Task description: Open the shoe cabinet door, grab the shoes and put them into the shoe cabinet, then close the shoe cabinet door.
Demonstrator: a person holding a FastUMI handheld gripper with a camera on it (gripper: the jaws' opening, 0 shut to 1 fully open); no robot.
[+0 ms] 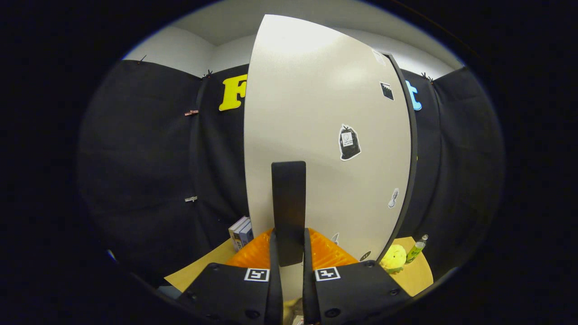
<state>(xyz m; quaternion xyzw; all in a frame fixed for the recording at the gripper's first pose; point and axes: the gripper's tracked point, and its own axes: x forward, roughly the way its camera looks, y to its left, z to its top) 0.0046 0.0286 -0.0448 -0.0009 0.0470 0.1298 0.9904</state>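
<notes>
A stack of small boxes (240,232) is seen at the far left of the tan tabletop (198,268), standing upright against the black cloth wall (144,180), just beside the left edge of the cabinet door.

The shoe cabinet door (316,113) — a tall, pale panel with a dark edge strip down its right side — is placed directly ahead of the gripper and rises well above it. Several small stickers (349,142) are fixed to the right half of the door face. A dark vertical bar handle (288,203) is mounted low on the door, on its left half.

The gripper (289,253) is closed to a narrow gap, and the lower end of the bar handle is held between the two fingers, with both fingers pressed against its sides. The fingers (274,262) are aligned upright with the handle.

To the right of the door's lower corner, a yellow plush toy (393,258) is seen on the tabletop, and just beside it — further right — a green bottle (416,250) is standing upright.
</notes>
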